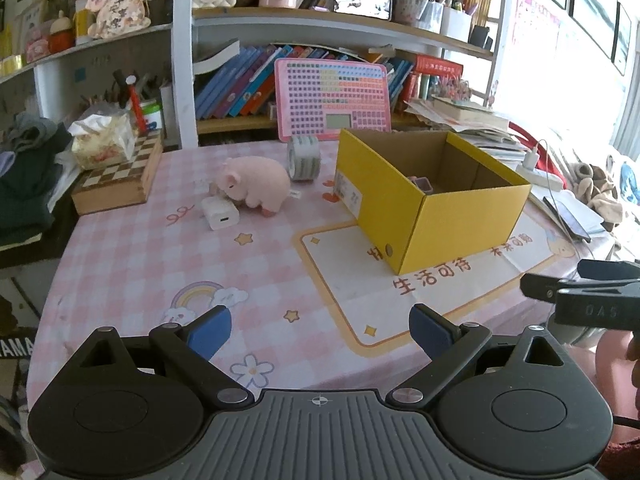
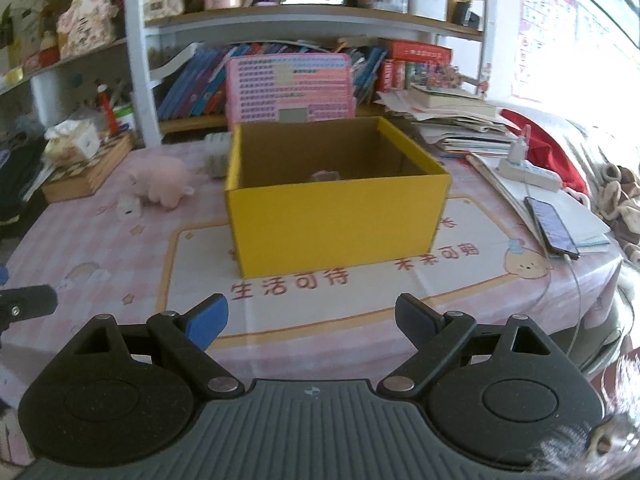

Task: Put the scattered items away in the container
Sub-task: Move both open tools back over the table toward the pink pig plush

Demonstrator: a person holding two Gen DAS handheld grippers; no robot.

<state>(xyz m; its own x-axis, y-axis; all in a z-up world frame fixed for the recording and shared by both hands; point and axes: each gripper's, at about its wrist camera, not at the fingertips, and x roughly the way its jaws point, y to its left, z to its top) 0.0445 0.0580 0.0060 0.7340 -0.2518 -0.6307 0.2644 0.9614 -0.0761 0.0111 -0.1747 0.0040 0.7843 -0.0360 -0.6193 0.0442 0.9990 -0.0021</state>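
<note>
Trouble is likeliest waiting at the crowded cluster left of centre in the left wrist view: the pink plush pig (image 1: pixel 253 181) is leaning over the white charger (image 1: pixel 219 212), with the tape roll (image 1: pixel 304 157) just behind, so a loose reach could be nudging neighbours away. Both the left gripper (image 1: pixel 320 334) and right gripper (image 2: pixel 312 320) are hanging with fingers spread wide and empty, well short of those items. The yellow cardboard box (image 2: pixel 340 216) is sitting mid-desk, a small pinkish object already inside.
</note>
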